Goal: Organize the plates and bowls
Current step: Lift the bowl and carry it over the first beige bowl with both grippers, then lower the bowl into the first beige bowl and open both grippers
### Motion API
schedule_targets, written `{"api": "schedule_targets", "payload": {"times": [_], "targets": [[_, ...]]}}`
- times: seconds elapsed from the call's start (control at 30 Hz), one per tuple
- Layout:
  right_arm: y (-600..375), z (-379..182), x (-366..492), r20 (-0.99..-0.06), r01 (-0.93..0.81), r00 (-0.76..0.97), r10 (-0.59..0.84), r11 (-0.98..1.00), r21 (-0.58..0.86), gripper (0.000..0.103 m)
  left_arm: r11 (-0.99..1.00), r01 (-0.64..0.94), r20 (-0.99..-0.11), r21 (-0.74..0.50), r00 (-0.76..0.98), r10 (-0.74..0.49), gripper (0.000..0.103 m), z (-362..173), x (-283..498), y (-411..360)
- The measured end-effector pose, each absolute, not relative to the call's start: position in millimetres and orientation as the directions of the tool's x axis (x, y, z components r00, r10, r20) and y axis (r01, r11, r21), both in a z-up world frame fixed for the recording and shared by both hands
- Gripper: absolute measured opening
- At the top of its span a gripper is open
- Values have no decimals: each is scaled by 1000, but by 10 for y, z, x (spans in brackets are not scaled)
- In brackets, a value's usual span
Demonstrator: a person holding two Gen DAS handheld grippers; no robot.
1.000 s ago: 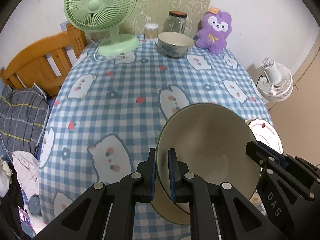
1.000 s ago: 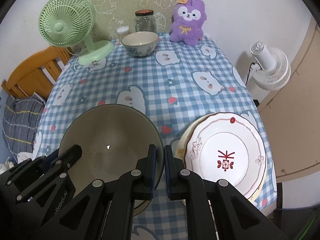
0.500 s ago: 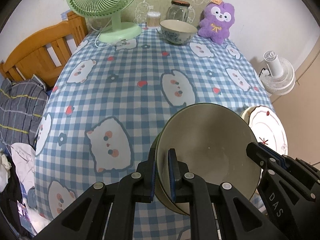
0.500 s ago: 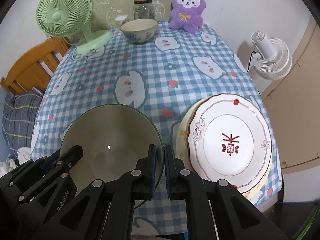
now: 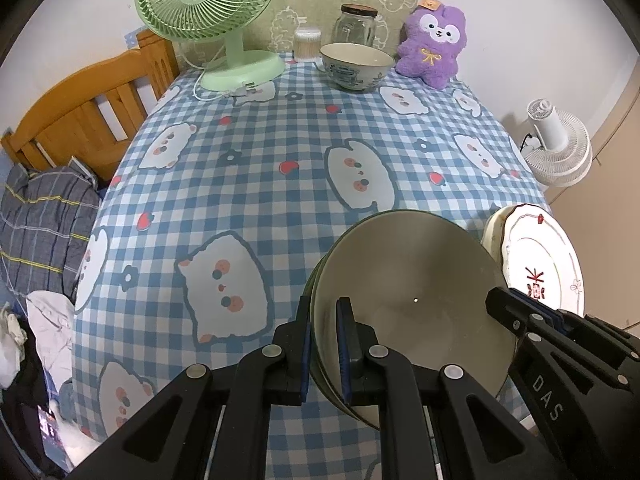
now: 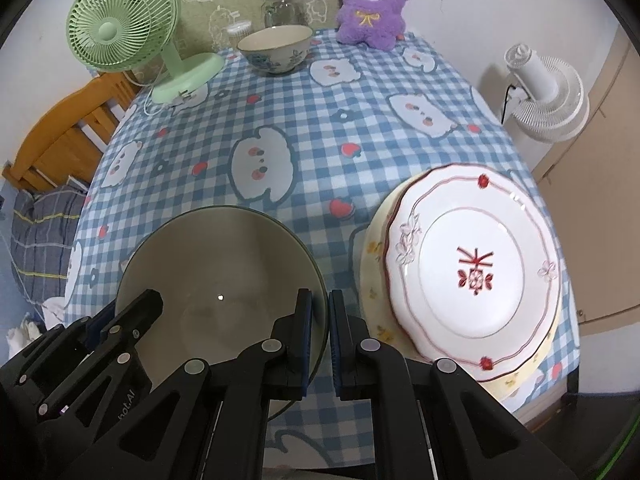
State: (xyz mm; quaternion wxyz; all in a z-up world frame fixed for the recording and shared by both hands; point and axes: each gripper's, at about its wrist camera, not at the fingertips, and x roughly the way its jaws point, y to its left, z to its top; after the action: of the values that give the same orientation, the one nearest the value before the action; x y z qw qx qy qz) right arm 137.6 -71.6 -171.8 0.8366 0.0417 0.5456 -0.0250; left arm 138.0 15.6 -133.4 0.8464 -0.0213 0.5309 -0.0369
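1. I hold a two-finger gripper in each hand, both pointing steeply down at a table under a blue checked tablecloth (image 5: pixel 248 168) printed with white cartoon faces.
2. My left gripper (image 5: pixel 324 344) is pinched tight on the left rim of a large grey-green bowl (image 5: pixel 408 300); one finger sits inside the wall, one outside.
3. My right gripper (image 6: pixel 320 328) is pinched on the opposite rim of the same bowl (image 6: pixel 216 280); so the bowl hangs between my two hands, near the table's front edge.
4. In the left view a second rim seems to peek out under the bowl — possibly another bowl nested there; I cannot tell for sure.
5. Just beside the bowl, on its right, a white plate (image 6: pixel 476 272) with a red emblem lies on a pale yellow plate (image 6: pixel 372 264).
6. What has changed: over the last second the table has come to fill more of both views and the plates look larger — the bowl has been coming down, still clamped on both sides.
7. My judgement: the plates are already stacked; I am setting this bowl down; the small patterned bowl (image 5: pixel 356 66) at the far edge, between a green fan (image 5: pixel 208 8) and a purple plush toy (image 5: pixel 434 46), remains unsorted.
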Motion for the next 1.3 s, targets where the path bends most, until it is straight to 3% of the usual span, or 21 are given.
{"api": "schedule_targets", "payload": {"times": [0.33,0.53,0.87,0.93,1.13,1.2,1.3], "targets": [[-665,-1783,1367,-920,79,391,32,994,69,11,997,24,-894,-70,441,-74,10,-1377,1357,220],[-657,-1789,1371,-919,82,393,27,995,65,11,995,35,-896,-90,433,-97,29,-1401,1366,222],[-665,-1803,1392,-923,78,383,27,995,62,12,993,41,-901,-108,419,-115,43,-1431,1362,195],[-665,-1811,1402,-923,59,382,44,996,72,17,993,42,-900,-107,420,-114,52,-1433,1360,197],[-732,-1785,1422,-916,75,402,10,996,44,40,996,32,-899,-82,429,-88,55,-1469,1352,200],[-767,-1780,1432,-914,81,405,17,995,55,57,996,27,-902,-84,422,-87,59,-1501,1346,206],[-768,-1741,1424,-904,71,426,25,996,61,64,996,34,-900,-82,427,-89,59,-1501,1299,174]]}}
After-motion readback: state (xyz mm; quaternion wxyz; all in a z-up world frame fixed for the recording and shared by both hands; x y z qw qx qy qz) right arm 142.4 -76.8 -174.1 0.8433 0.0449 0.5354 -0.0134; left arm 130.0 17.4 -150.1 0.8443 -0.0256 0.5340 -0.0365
